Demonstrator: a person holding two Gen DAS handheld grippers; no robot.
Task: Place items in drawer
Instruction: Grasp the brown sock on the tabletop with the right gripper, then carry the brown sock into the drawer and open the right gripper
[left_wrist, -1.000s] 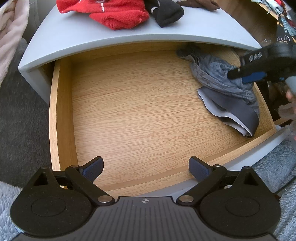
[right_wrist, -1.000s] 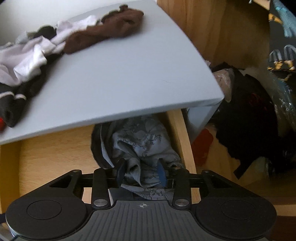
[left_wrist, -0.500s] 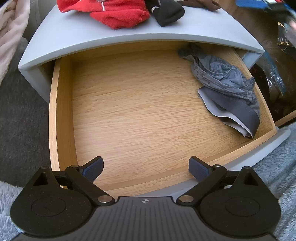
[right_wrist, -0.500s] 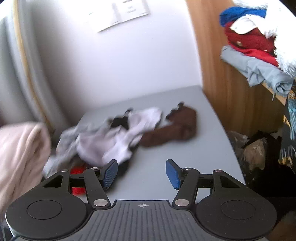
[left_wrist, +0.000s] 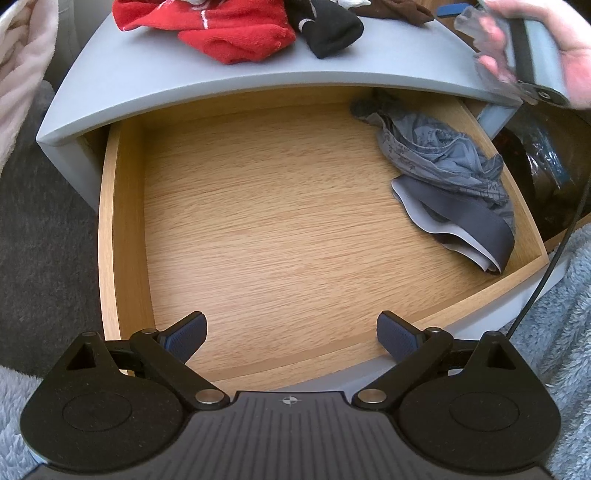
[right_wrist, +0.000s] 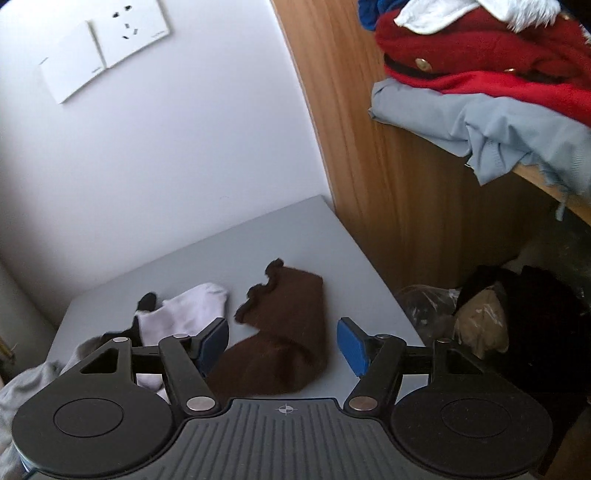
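Since a second earlier, your right gripper (right_wrist: 282, 345) left the grey garment (left_wrist: 448, 173) in the drawer (left_wrist: 125, 236), its jaws just opening, empty, above the brown sock (right_wrist: 280, 343). Your left gripper (left_wrist: 291, 338) hung wide apart, empty. One item was in; red (left_wrist: 229, 29), black (left_wrist: 328, 26) and white (right_wrist: 181, 314) pieces remained on top.

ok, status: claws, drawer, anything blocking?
Both claws open, empty: left claw over drawer, right claw, just opening, over brown sock. Grey garment in drawer. Nothing blocking.
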